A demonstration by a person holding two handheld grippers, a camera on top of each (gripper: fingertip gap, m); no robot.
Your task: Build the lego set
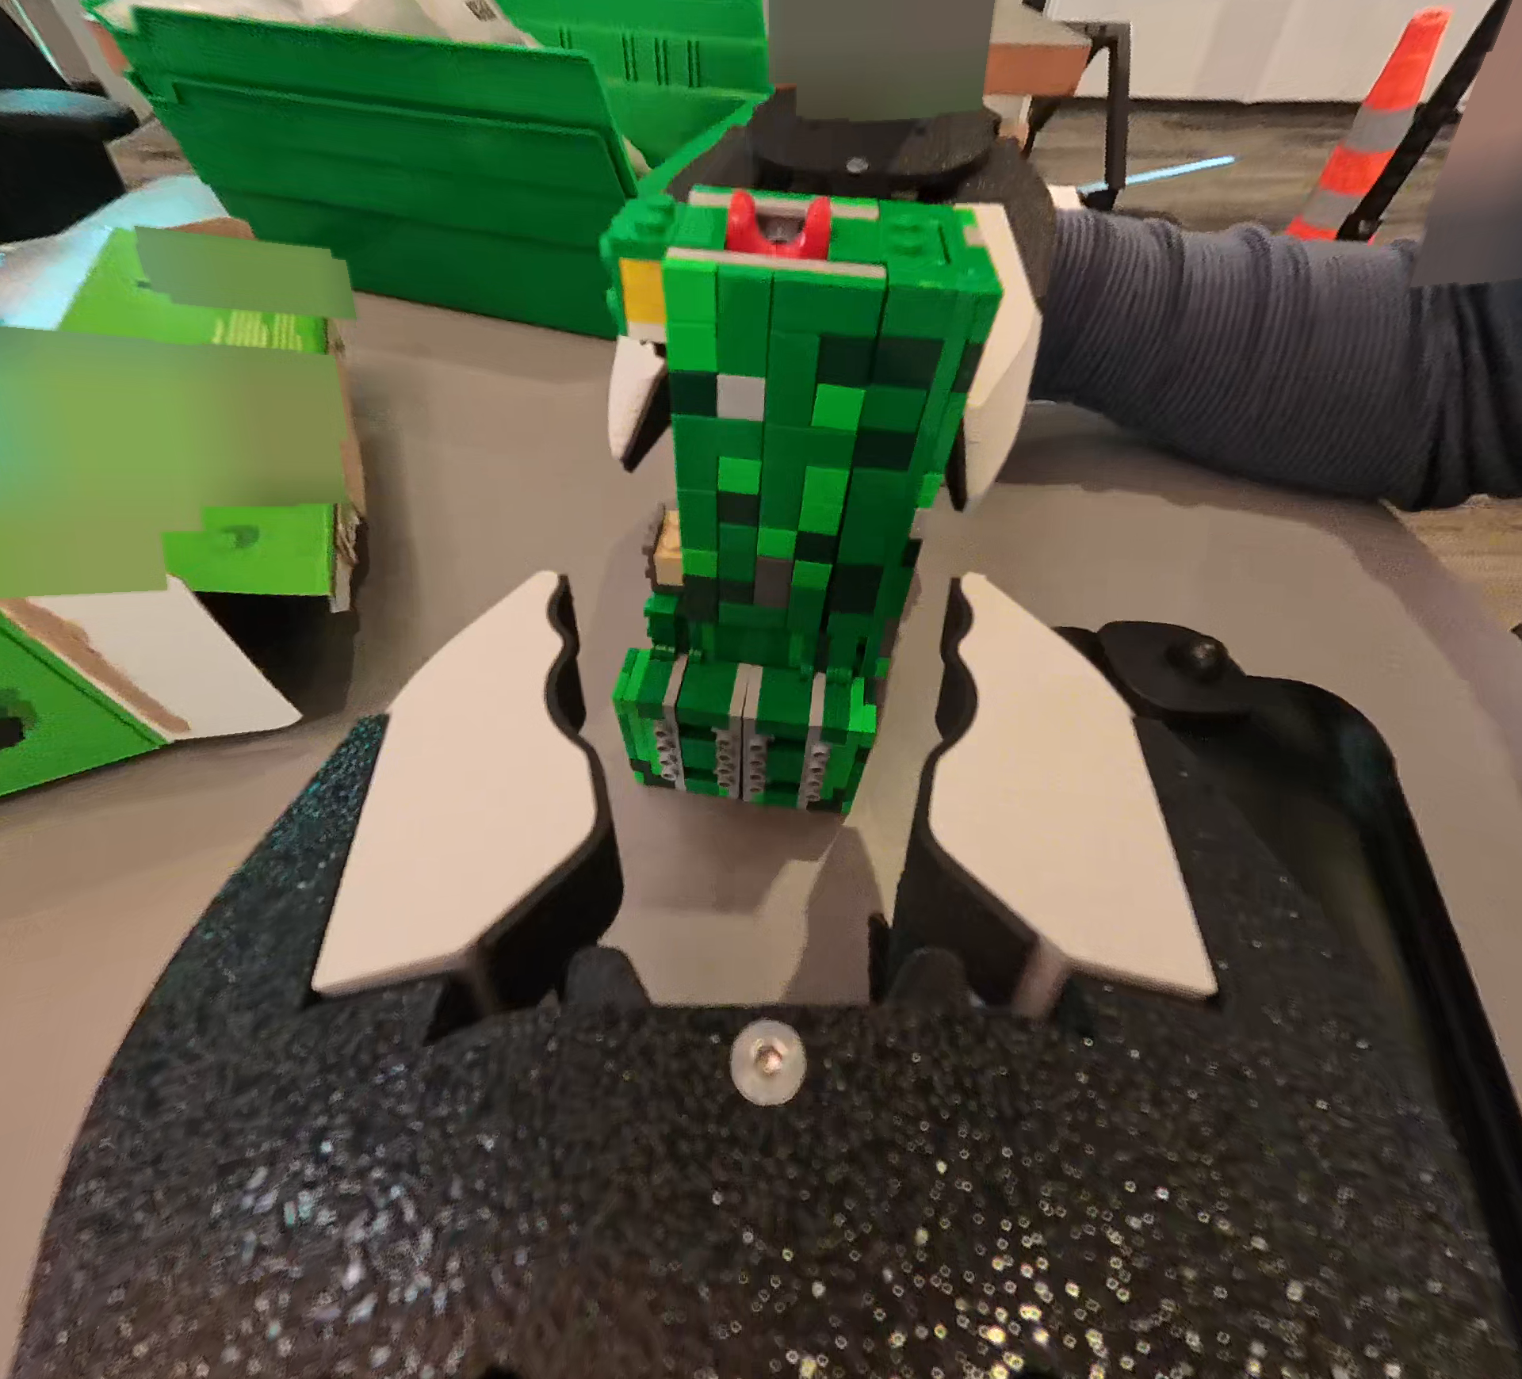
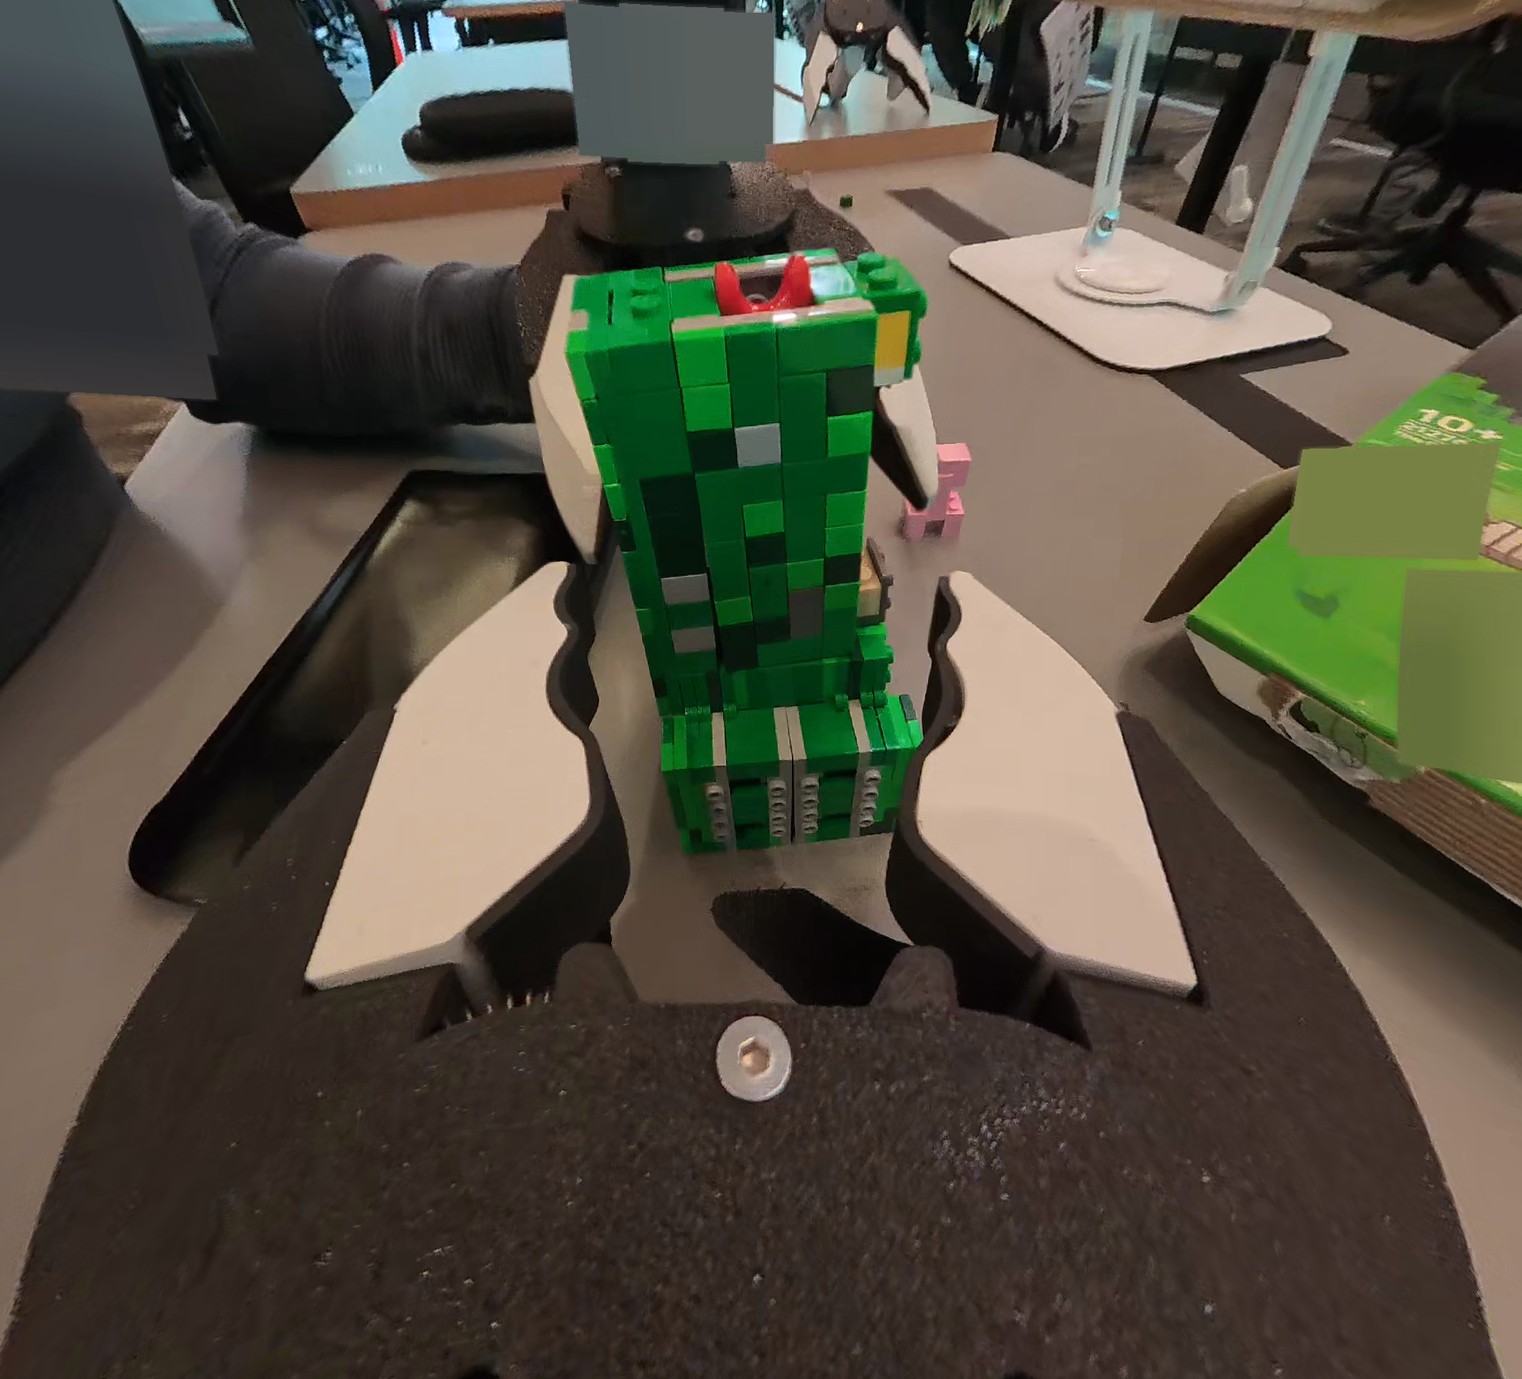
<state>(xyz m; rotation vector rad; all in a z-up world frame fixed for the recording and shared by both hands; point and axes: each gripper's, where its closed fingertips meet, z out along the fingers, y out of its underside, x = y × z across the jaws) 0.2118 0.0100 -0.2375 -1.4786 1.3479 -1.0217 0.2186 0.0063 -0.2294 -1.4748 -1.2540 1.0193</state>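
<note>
Scene: green lego figure (image 1: 774,516) upright, frame centre, on table (image 1: 494,434) | left claw (image 1: 762,681) apart; right claw (image 2: 762,689) apart, flanking feet | Step: likely steadying body | Next: close gently, keep it upright

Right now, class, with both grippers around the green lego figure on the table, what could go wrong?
1. The green lego figure is tall on a narrow base; a push from one side could tip it.
2. Both the left gripper and the right gripper are open around its feet, so nothing visibly clamps it.
3. The red piece on top looks loosely perched and could pop off. The small pink figure nearby could get knocked.
</note>
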